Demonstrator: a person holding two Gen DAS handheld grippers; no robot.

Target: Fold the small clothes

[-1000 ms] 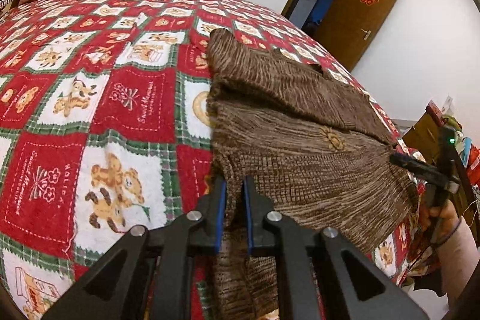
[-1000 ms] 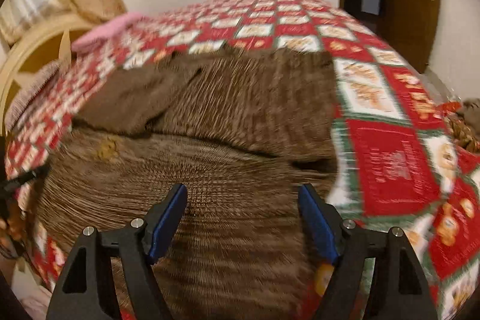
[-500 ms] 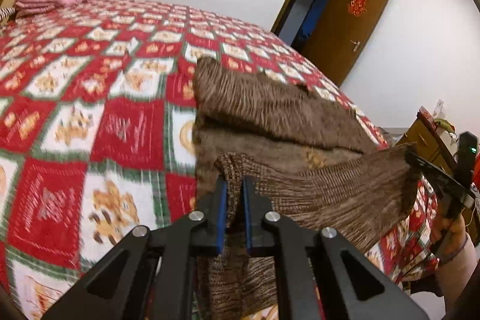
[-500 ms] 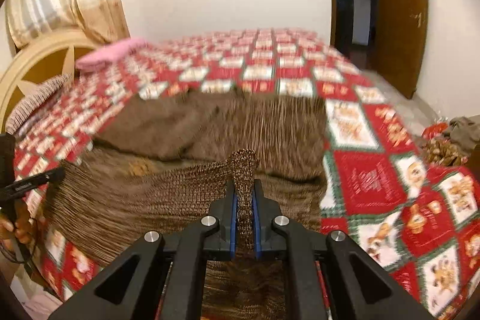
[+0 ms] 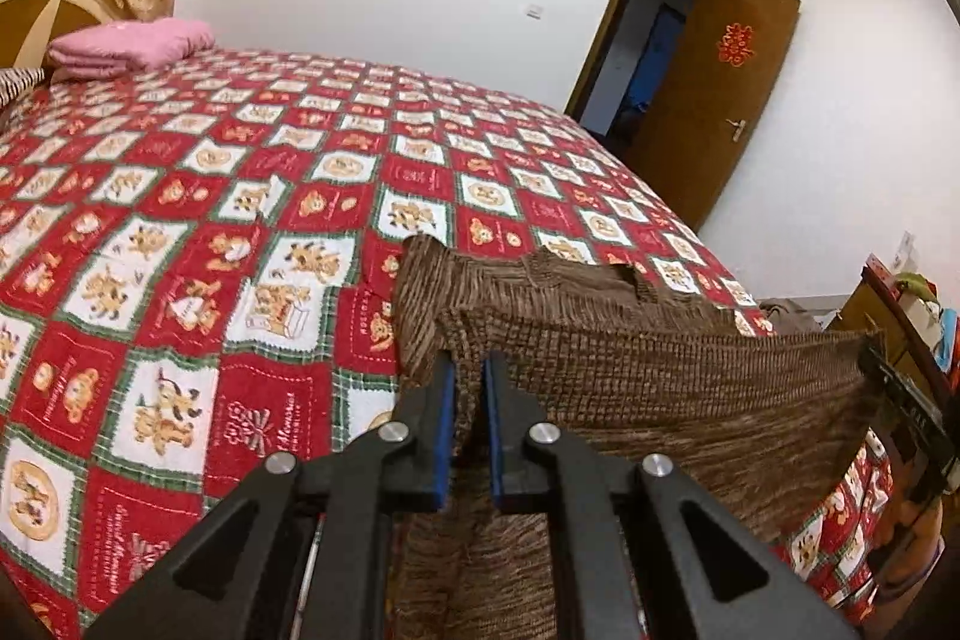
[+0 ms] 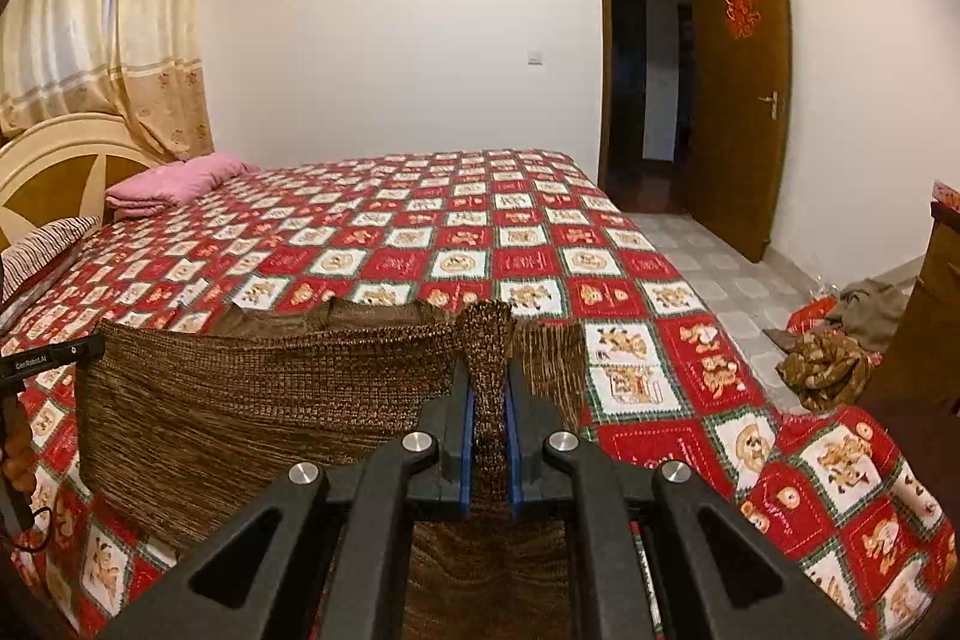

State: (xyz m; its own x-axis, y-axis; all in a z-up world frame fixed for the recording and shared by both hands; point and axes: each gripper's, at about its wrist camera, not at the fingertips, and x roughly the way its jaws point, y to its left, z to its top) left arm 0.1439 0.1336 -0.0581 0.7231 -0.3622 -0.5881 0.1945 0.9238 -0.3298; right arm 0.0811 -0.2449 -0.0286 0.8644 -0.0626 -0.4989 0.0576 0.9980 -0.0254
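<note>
Pinching brown knit garment (image 5: 660, 388) hem: left tool (image 5: 467, 400) clamped | right tool (image 6: 489, 400) clamped | hem apparently taut above bedspread (image 6: 420, 244)

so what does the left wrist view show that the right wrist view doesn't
Only the left wrist view: the left gripper shut on the brown sweater, and a cluttered shelf.
Only the right wrist view: the right gripper, the window curtain, and clothes on the floor.
Both: the sweater's lifted hem, the red quilt, the pink pillow and the open door.
</note>
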